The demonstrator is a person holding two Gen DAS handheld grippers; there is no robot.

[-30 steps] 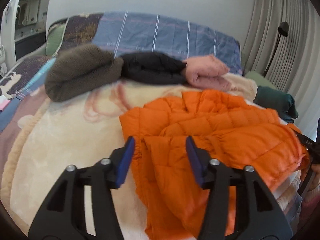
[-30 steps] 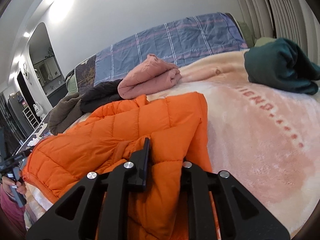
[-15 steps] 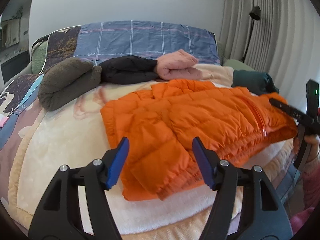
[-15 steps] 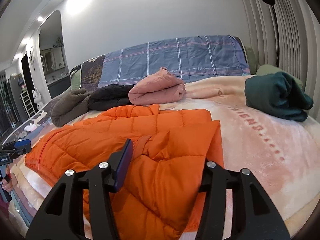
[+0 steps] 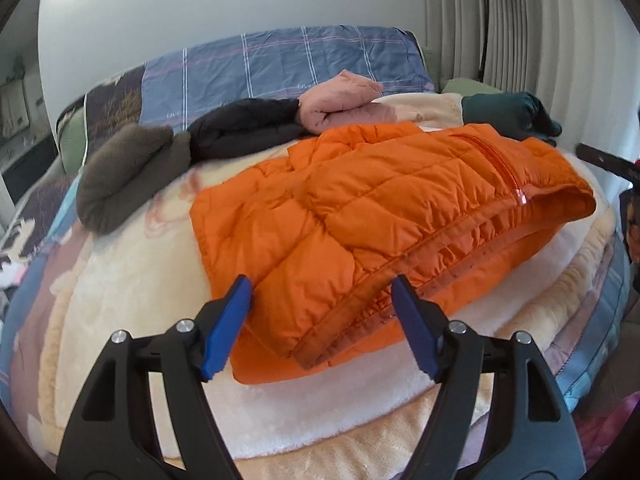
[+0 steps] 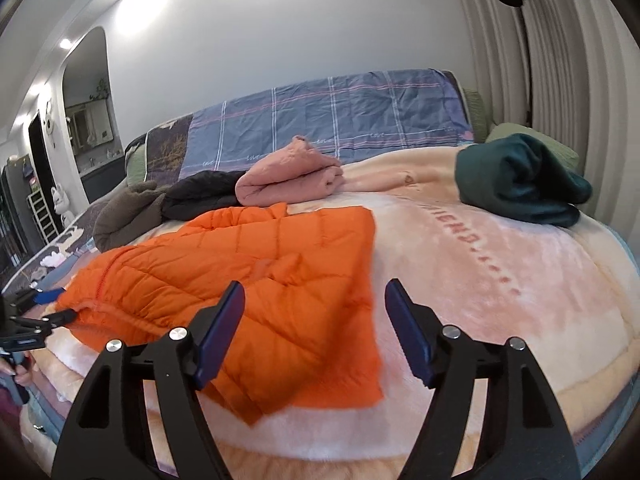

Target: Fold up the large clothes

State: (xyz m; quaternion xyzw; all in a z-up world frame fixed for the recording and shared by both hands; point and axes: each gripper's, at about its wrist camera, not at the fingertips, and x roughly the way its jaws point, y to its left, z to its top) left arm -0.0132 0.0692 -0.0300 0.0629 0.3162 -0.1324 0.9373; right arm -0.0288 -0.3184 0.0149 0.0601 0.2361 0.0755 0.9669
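Observation:
An orange puffer jacket [image 5: 380,208] lies folded on the cream blanket [image 5: 132,288] of the bed, its zipper facing up; it also shows in the right wrist view [image 6: 256,292]. My left gripper [image 5: 320,328] is open and empty, held just short of the jacket's near hem. My right gripper [image 6: 316,332] is open and empty, above the jacket's other end. The left gripper's tip shows at the left edge of the right wrist view [image 6: 44,308].
Folded clothes line the back of the bed: a brown fleece [image 5: 128,176], a black garment [image 5: 240,128], a pink one [image 5: 344,104] and a dark green one [image 6: 520,180]. A plaid headboard cover [image 6: 332,116] stands behind. A floor lamp [image 6: 516,20] and curtains are at the right.
My right gripper let go of the jacket and opened. Both grippers pulled back from the jacket toward the bed's edge, and the jacket now lies flat and folded.

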